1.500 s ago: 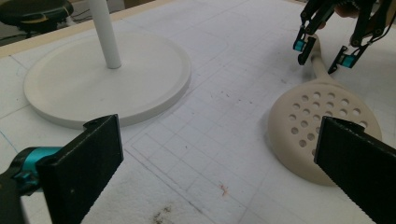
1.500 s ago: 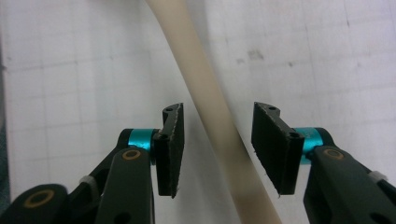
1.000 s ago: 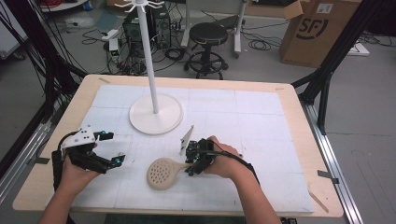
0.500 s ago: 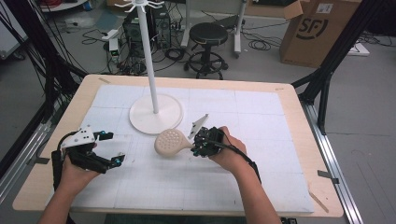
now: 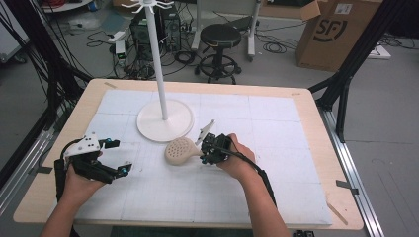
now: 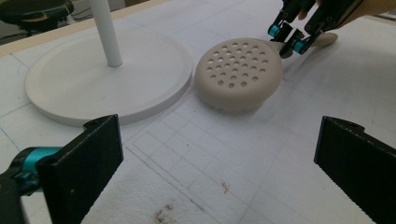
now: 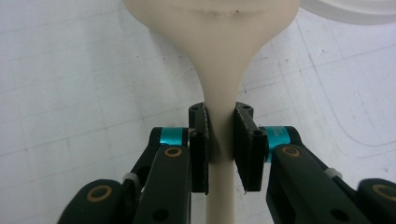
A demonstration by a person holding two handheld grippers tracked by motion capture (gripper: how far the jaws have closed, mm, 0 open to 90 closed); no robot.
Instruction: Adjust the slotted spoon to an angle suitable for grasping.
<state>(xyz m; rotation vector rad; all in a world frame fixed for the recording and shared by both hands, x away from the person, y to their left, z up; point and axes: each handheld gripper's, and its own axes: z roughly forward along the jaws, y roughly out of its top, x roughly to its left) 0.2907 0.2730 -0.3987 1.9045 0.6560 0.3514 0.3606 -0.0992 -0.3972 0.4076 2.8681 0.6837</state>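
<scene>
A beige skimmer with a round perforated head [image 5: 179, 150] lies dome-up on the white mat, just in front of the stand's base. My right gripper [image 5: 206, 152] is shut on its thin handle [image 7: 219, 93], with both pads pressing the neck just behind the head. In the left gripper view, the head [image 6: 238, 74] sits mid-frame and the right gripper [image 6: 286, 39] pinches the handle beyond it. My left gripper [image 5: 121, 156] hovers at the left of the mat, its jaws wide open [image 6: 219, 154] with nothing between them.
A white stand with a round base [image 5: 165, 123] and a tall pole [image 5: 158, 59] rises at the back middle of the mat. The wooden table edge [image 5: 316, 148] frames the mat. Off the table stand a stool [image 5: 220, 37] and a cardboard box [image 5: 336, 32].
The right gripper has carried the skimmer away from the person, from the front middle of the mat up beside the stand's base. The left gripper has stayed put.
</scene>
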